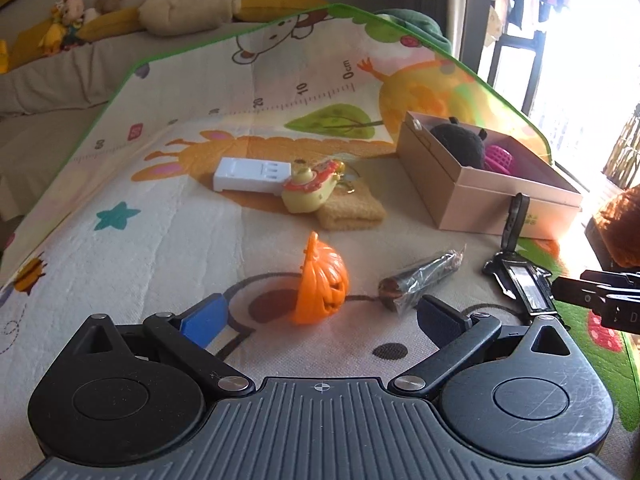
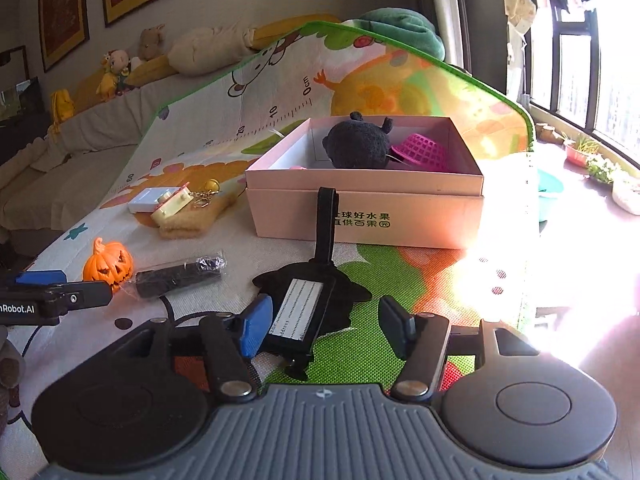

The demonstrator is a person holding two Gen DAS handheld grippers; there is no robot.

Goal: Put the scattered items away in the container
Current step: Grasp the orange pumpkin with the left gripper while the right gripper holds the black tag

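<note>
My left gripper (image 1: 322, 314) is open low over the play mat, and the orange pumpkin toy (image 1: 322, 280) stands just ahead between its fingers, untouched. Beside the pumpkin lies a dark wrapped tube (image 1: 420, 278). My right gripper (image 2: 325, 326) is open too, its fingers on either side of the black luggage tag (image 2: 298, 308), which lies flat on the mat with its strap leaning on the pink box (image 2: 360, 216). The box holds a black plush (image 2: 358, 146) and a pink mesh basket (image 2: 422, 152). A white case (image 1: 250, 174), a yellow toy (image 1: 306, 192) and a knitted pouch (image 1: 350, 210) lie further back.
The play mat (image 1: 120, 272) covers a raised surface with a green border. A sofa with stuffed toys (image 2: 120, 68) runs behind on the left. Bright windows and potted plants (image 2: 592, 156) are on the right. The other gripper's finger (image 1: 596, 292) reaches in from the right edge.
</note>
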